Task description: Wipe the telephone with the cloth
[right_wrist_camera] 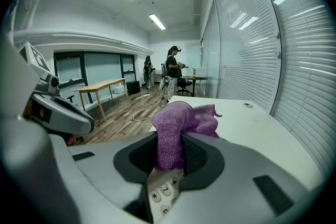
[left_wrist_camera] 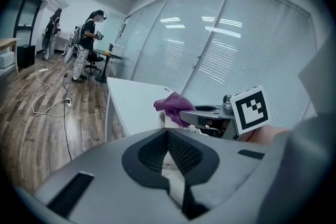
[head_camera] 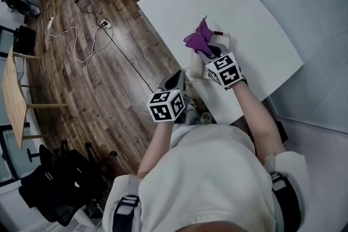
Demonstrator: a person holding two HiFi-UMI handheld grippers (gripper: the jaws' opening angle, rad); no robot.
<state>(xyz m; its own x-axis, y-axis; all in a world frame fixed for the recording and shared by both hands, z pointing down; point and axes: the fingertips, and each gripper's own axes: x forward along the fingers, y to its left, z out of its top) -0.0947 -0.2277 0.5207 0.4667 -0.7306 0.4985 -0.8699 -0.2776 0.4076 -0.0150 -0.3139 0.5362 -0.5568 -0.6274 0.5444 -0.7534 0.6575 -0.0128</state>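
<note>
Cloth [right_wrist_camera: 178, 126] pinched in right hand-held gripper [right_wrist_camera: 170, 153], mid-wipe over the telephone [right_wrist_camera: 164, 192]; left hand-held gripper [left_wrist_camera: 168, 150] closed. Next: sweep the keys.

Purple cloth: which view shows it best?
Right gripper view: the cloth fills the centre, pinched in the right tool above the telephone keys. Head view shows it small from above; left gripper view, small and side-on.

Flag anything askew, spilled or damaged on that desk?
Nothing stands out. The right gripper clamps the purple cloth over the telephone keypad, and the white table shows no spill or damage. Only untidy bit: loose cables trailing across the wood floor.
</note>
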